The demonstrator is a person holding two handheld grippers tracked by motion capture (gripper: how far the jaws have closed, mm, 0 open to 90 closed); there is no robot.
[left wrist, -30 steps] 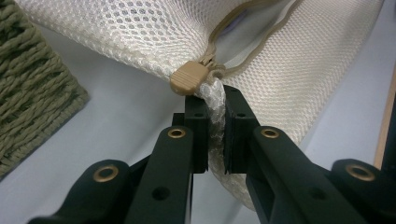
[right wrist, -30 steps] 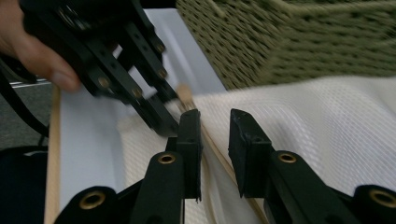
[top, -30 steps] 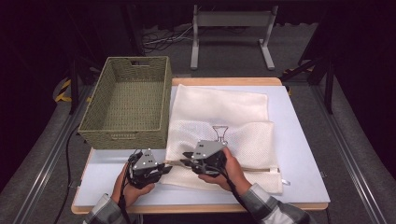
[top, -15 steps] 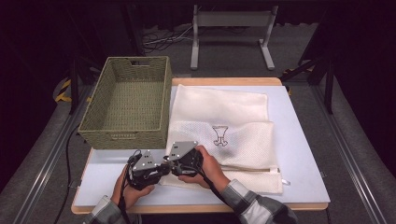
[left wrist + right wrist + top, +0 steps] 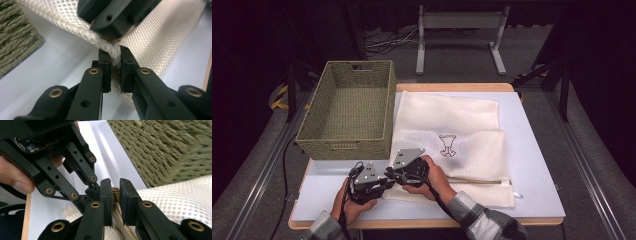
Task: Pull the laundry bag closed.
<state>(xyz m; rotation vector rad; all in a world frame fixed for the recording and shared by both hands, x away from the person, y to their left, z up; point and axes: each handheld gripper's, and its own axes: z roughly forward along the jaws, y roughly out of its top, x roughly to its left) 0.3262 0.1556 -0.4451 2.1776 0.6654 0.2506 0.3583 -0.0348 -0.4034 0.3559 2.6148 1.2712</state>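
A cream mesh laundry bag [image 5: 452,142] lies flat on the pale blue-grey table mat [image 5: 532,145], folded so a finer upper layer sits behind a coarser honeycomb-net layer that carries a small dark printed figure [image 5: 447,145]. The bag is roughly rectangular, its long axis running from 12 to 6 o'clock, with a zip seam along the near edge from about 8 toward 4 o'clock. At its near-left corner, around 7 o'clock, both grippers meet. The left gripper [image 5: 115,65] is clamped on a bunched ridge of netting, black pads pressing the mesh from both sides. The right gripper [image 5: 115,192] has just been closing, and its jaws pinch the bag's edge where a small tan piece, probably the zip pull, sits between the pads. At 10 o'clock stands an olive woven basket [image 5: 344,107], rectangular with rope-like weave.
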